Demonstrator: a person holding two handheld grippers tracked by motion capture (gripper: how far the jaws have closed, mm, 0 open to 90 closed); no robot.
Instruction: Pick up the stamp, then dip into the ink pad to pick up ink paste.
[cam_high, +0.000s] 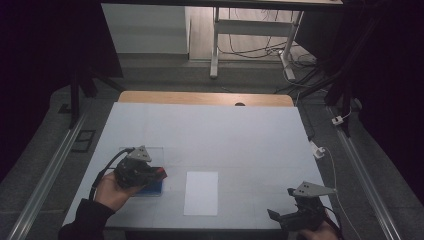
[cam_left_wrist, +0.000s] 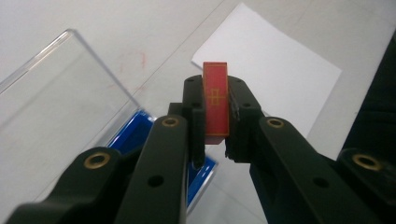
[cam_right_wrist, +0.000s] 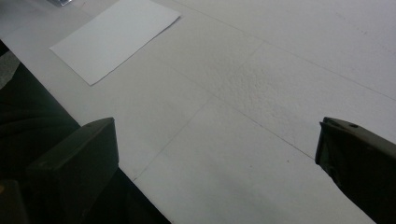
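While clamped edge-on between left gripper (cam_left_wrist: 215, 122) jaws above blue case (cam_left_wrist: 135, 133) near table (cam_high: 240, 135) front-left corner, red card (cam_left_wrist: 215, 98): judged light, stiff, slippery, best gripped on flat faces; right gripper (cam_right_wrist: 215, 154) wide open, empty.

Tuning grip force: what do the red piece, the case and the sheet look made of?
Red piece: thin, rigid, matte, gold lines; likely plastic or coated board. Case: clear glossy hard plastic lid with bright edges, blue inside. Sheet: flat matte white, crisp corners; probably paper.
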